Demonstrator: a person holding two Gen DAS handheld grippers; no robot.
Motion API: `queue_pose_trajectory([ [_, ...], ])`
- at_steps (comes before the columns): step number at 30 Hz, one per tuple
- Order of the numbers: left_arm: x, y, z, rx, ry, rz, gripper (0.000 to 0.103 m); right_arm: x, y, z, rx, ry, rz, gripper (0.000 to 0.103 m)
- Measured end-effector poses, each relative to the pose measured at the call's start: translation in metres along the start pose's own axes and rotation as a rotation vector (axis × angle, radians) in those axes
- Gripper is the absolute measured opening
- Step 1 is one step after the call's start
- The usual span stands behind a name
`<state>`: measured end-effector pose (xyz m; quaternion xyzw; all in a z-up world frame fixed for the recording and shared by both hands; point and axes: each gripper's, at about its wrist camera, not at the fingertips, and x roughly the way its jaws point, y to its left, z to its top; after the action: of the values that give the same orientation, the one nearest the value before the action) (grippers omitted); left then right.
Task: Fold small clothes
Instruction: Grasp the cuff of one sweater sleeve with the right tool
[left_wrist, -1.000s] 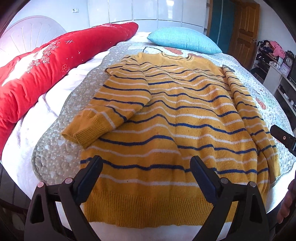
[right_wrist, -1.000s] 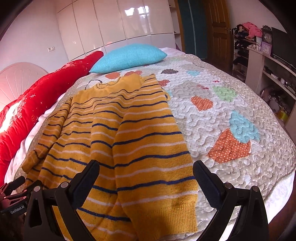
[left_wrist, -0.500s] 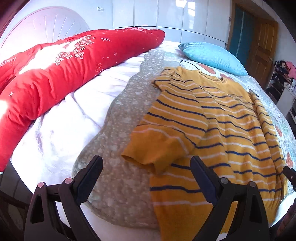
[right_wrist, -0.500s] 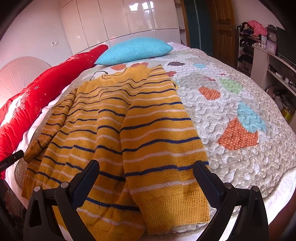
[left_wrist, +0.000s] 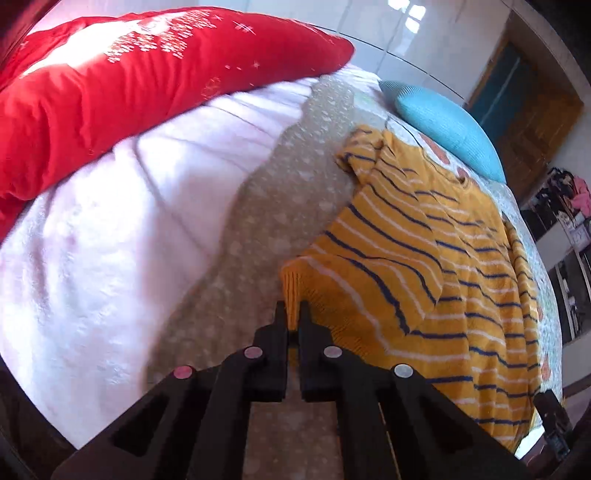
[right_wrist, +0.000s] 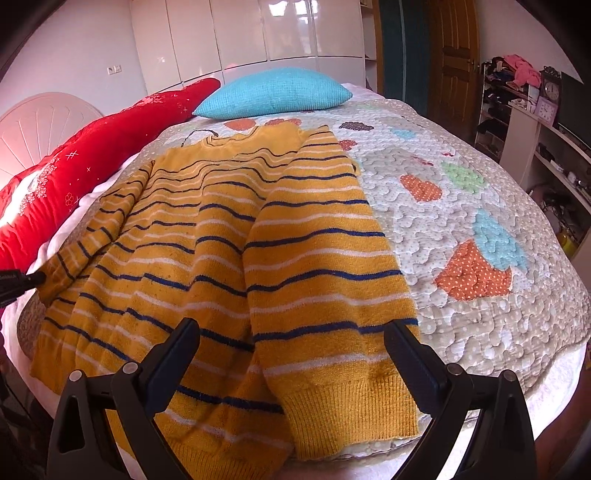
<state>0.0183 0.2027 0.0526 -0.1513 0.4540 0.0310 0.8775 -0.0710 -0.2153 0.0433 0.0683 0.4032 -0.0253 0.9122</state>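
Sweater (right_wrist: 229, 236) cuff (left_wrist: 291, 291) pinched by left gripper (left_wrist: 292, 314); right gripper (right_wrist: 291, 343) spread wide.

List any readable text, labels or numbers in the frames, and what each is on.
None readable.
Left gripper: white lettering on its body in the right wrist view, too small and cut off to read.
Clock on the shelf: dial numerals too small.
Sweater: stripes only, no print.
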Motion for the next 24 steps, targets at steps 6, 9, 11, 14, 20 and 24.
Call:
queue_pose_trajectory([
  [6,-0.019,0.059,0.043,-0.039,-0.119,0.324,0.004,-0.007,-0.029,0.008,0.052,-0.026,-0.050,0.100],
  [9,-0.024,0.092,0.054,-0.077,-0.146,0.469,0.004,-0.011,-0.048,0.012,0.079,-0.041,-0.085,0.100],
  [11,-0.032,0.109,0.053,-0.119,-0.147,0.438,0.005,-0.010,-0.060,0.014,0.090,-0.039,-0.104,0.100],
  [14,-0.048,0.109,0.038,-0.129,-0.164,0.366,0.006,-0.007,-0.073,0.015,0.117,-0.023,-0.100,0.100],
  [20,-0.074,0.064,-0.002,-0.073,-0.172,0.237,0.035,0.022,-0.073,0.016,0.149,0.059,-0.031,0.097],
  [24,-0.083,0.025,-0.025,-0.025,-0.185,0.137,0.050,0.029,-0.061,0.010,0.130,0.102,0.080,0.019],
])
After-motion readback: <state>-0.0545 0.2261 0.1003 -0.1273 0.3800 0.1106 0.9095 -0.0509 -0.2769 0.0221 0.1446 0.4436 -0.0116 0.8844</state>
